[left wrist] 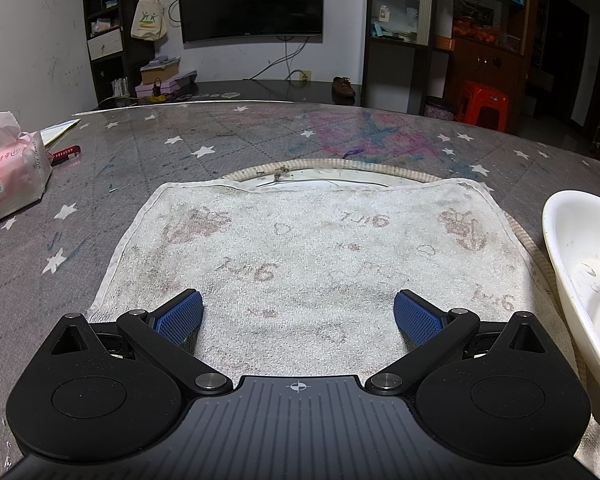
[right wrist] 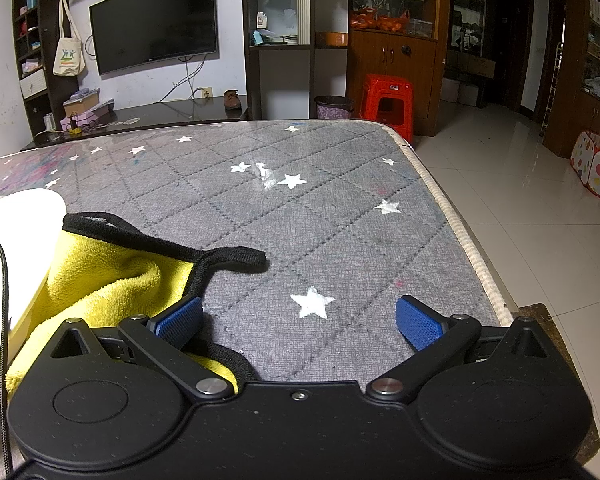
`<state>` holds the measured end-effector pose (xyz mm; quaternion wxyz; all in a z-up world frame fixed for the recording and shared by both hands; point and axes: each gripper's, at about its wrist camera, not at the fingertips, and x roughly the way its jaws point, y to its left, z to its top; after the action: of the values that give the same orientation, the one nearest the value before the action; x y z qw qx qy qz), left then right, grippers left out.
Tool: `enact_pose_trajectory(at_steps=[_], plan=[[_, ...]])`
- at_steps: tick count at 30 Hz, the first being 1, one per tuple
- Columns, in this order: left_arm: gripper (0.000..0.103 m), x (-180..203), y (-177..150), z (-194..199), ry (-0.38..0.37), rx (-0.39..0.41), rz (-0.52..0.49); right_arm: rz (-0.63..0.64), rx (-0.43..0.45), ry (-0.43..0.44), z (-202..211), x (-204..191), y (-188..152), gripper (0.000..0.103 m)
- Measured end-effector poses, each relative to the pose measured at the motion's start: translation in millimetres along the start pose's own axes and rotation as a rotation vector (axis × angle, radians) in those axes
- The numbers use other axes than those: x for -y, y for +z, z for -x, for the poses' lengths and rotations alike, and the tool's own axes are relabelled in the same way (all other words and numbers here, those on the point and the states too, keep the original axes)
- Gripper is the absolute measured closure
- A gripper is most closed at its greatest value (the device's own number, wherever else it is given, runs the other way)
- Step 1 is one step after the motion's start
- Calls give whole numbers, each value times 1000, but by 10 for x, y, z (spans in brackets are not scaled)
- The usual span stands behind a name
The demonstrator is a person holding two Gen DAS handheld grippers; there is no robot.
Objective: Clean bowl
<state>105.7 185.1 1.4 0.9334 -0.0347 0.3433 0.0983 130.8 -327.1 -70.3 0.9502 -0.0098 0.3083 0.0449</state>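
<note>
A white bowl (left wrist: pixel 584 280) with dried food marks inside sits at the right edge of the left wrist view; in the right wrist view the bowl (right wrist: pixel 16 248) shows at the far left. My left gripper (left wrist: pixel 298 314) is open low over a stained white towel (left wrist: pixel 308 256), with nothing between its blue pads. My right gripper (right wrist: pixel 300 322) is open over the grey star-patterned tabletop (right wrist: pixel 320 216). A yellow cloth with black trim (right wrist: pixel 112 280) lies beside the bowl, partly under the right gripper's left finger (right wrist: pixel 178 320).
A round mat with a white plate (left wrist: pixel 328 182) carrying dark crumbs lies under the towel's far edge. A pink tissue pack (left wrist: pixel 10 172) and a red pen (left wrist: pixel 64 155) lie at the far left. The table's right edge (right wrist: pixel 452 220) drops to a tiled floor.
</note>
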Motion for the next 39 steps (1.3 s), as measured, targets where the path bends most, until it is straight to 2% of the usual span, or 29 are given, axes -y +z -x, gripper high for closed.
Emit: enact_pose_trajectory(at_steps=[39], plan=[[0, -1, -4, 6, 0, 0, 0, 0, 0, 0, 0, 2, 0, 0]])
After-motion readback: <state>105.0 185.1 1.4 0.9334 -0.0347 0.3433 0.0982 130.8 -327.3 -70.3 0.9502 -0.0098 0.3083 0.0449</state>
